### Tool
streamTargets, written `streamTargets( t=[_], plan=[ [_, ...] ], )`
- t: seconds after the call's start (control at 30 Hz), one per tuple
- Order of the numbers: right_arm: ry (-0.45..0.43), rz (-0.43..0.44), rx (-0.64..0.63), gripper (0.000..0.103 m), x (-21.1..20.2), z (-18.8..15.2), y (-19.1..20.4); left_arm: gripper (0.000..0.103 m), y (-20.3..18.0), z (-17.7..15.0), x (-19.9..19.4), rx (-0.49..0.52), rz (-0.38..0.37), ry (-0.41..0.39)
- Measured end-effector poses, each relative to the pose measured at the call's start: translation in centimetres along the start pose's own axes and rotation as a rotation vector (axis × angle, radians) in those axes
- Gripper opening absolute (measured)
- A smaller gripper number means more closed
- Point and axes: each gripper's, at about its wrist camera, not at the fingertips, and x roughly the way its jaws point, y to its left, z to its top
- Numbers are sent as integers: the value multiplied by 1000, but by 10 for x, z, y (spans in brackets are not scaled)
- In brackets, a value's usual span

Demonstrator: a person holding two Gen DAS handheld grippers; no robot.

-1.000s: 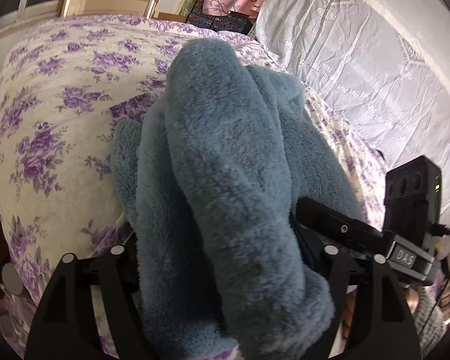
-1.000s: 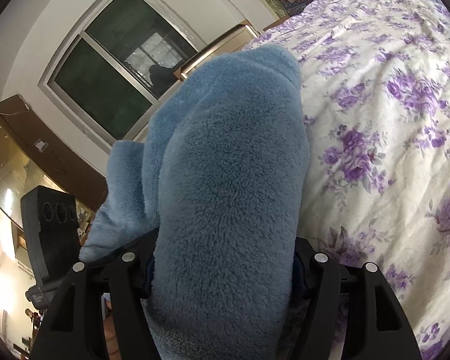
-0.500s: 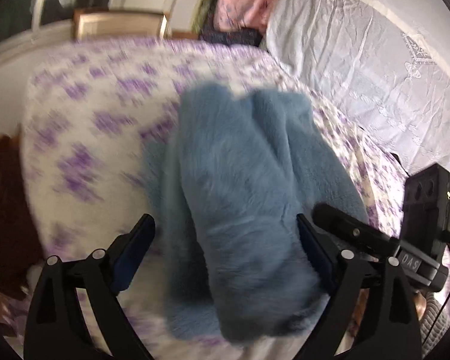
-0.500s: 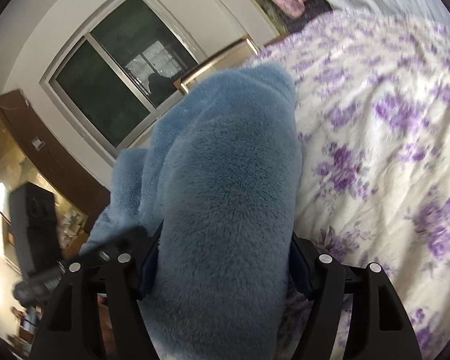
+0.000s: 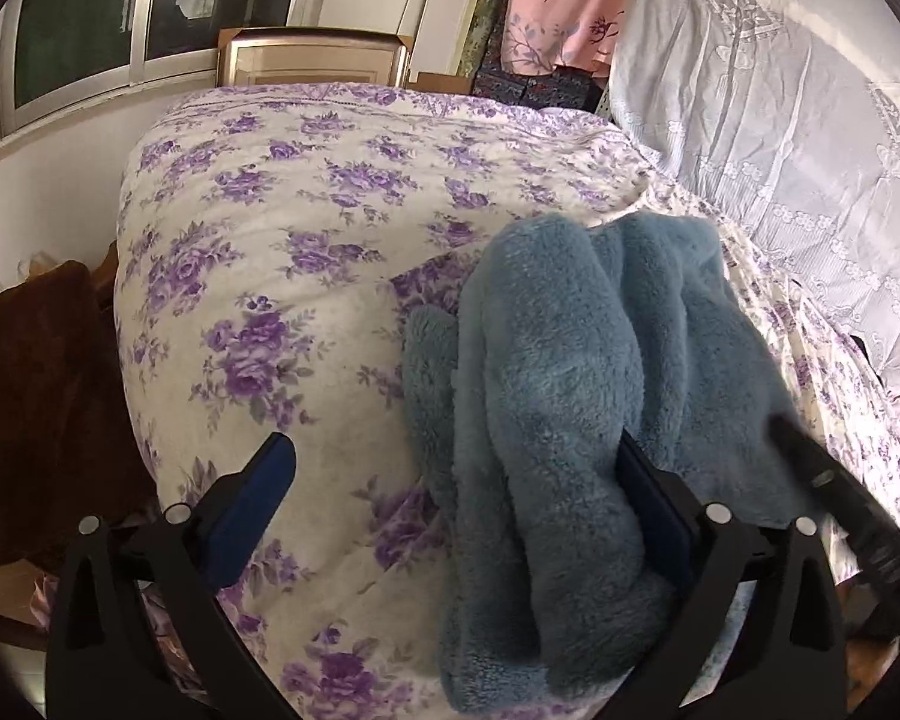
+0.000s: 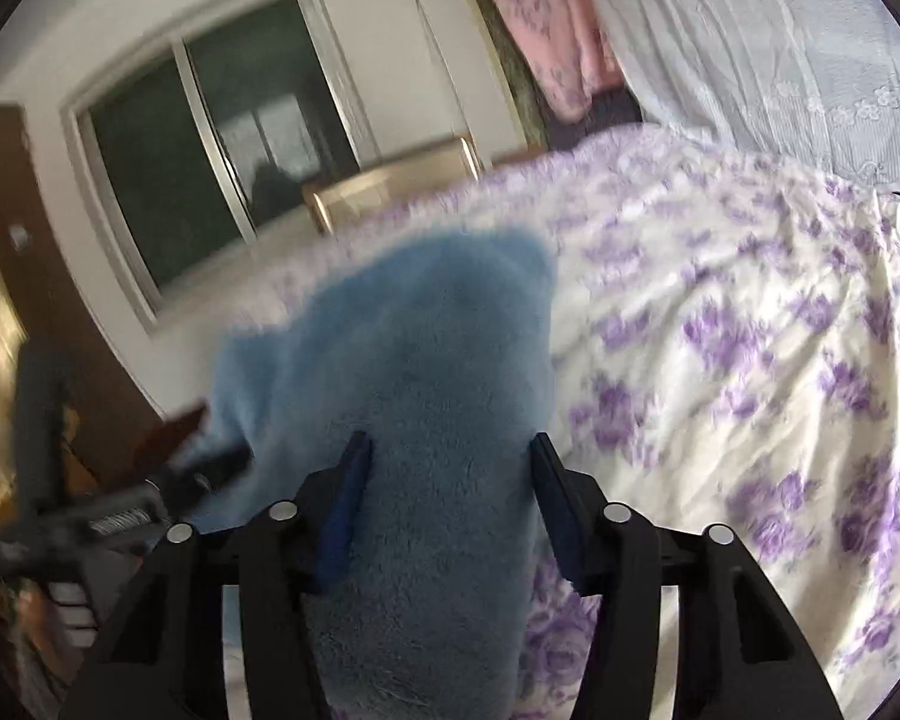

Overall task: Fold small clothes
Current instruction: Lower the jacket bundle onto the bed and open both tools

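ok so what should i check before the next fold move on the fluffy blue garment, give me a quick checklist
1. Left hand-held gripper released: ok. Its jaws have just been opening and now stand wide; only the right-side pad touches the fluffy blue fleece garment.
2. Right hand-held gripper gripping the garment: ok. Its jaws have just been closing and its pads press into the fleece.
3. Garment supported: ok, most of it lies on the purple-flowered white bedspread.
4. Fold neat and edges aligned: not ok, it looks bunched and lumpy.
5. Space for the fold: ok, bare bedspread lies left of the garment in the left wrist view.
6. Right wrist view sharp: not ok, blurred.
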Motion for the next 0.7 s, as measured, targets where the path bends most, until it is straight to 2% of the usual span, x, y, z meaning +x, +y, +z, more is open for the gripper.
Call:
streamTargets(
  t=[0.1, 0.3, 0.5, 0.7],
  plan=[
    [36, 2, 20, 56, 7, 3, -7, 99, -2, -1, 3, 2, 13, 2],
    [48, -16, 39, 63, 7, 2, -7, 99, -12, -3, -1, 29, 74, 3],
    [60, -33, 54, 65, -12, -4, -2, 98, -33, -8, -24, 100, 183, -23],
    [73, -42, 49, 69, -42, -6, 3, 98, -41, -16, -56, 112, 197, -31]
  ],
)
